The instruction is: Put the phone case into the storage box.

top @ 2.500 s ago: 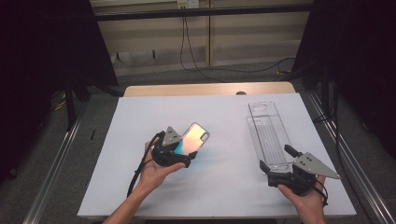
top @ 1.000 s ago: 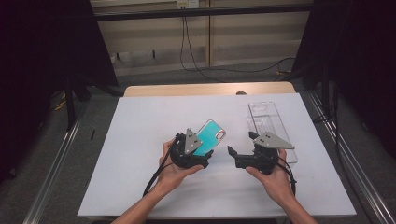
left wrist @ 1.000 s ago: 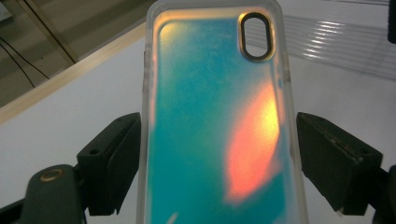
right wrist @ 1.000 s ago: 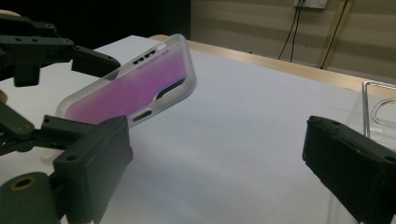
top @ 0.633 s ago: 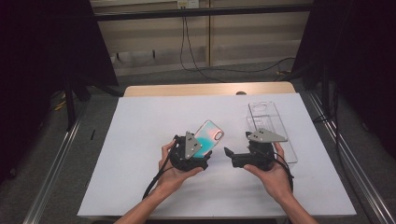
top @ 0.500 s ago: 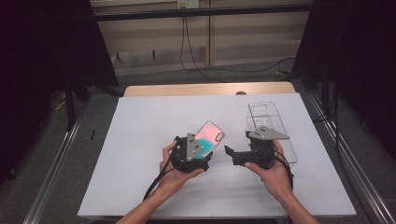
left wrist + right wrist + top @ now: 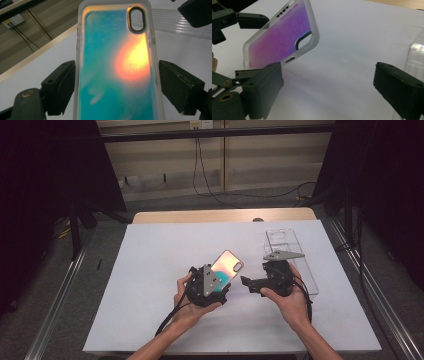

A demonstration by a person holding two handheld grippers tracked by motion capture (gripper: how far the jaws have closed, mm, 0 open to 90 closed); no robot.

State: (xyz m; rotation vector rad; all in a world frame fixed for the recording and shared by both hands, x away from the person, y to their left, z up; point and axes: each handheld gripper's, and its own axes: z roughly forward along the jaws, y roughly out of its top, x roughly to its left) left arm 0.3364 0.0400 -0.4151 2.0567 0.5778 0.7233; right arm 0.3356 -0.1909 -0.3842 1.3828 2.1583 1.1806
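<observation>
An iridescent phone case (image 7: 228,264) (image 7: 112,62) with a clear rim and a camera cutout is held tilted up off the white table (image 7: 150,270). My left gripper (image 7: 216,283) (image 7: 116,75) is shut on its lower part, one jaw on each long edge. In the right gripper view the case (image 7: 279,37) looks purple and leans up to the right. My right gripper (image 7: 247,285) (image 7: 327,82) points left at the case from close by. Its jaws stand wide open with nothing between them.
A clear plastic box (image 7: 295,255) (image 7: 417,52) lies lengthwise at the table's right side, just behind my right hand. A wooden strip (image 7: 225,215) runs along the table's far edge. Dark stands and cables occupy the floor beyond.
My right gripper has come from the table's right edge to the middle, beside the case. My left gripper has carried the case a little to the right; both have hardly moved in the last second.
</observation>
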